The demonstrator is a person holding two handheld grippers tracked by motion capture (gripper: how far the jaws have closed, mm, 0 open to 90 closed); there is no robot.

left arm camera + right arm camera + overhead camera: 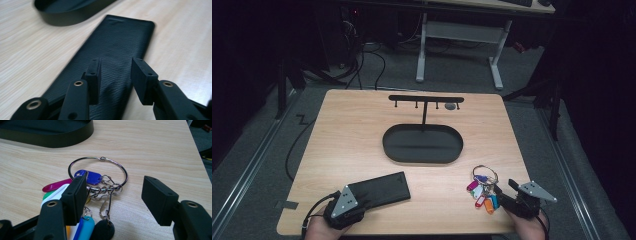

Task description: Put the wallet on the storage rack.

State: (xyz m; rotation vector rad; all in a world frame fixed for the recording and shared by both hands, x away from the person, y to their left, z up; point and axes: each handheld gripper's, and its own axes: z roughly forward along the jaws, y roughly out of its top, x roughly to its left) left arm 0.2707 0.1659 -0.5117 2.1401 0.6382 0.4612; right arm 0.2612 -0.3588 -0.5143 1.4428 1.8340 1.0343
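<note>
A flat black ribbed case [382, 187] lies near the table's front left. My left gripper [364, 199] sits at its near end. In the left gripper view the jaws [116, 72] hang just over the case [122, 37] with a gap between them, and the pads are not pressing on it. At the front right lies a metal key ring with coloured tags [484, 186]. My right gripper [504, 189] stands open beside it. In the right gripper view the bunch of tags [92, 177] lies on the table between the open jaws [115, 182], untouched.
A black oval tray [384, 142] stands mid-table, with a post and a hook bar [426, 98] behind it. Its wall shows in the left gripper view [62, 17] and in the right gripper view [50, 138]. The table's front edge runs just under both hands.
</note>
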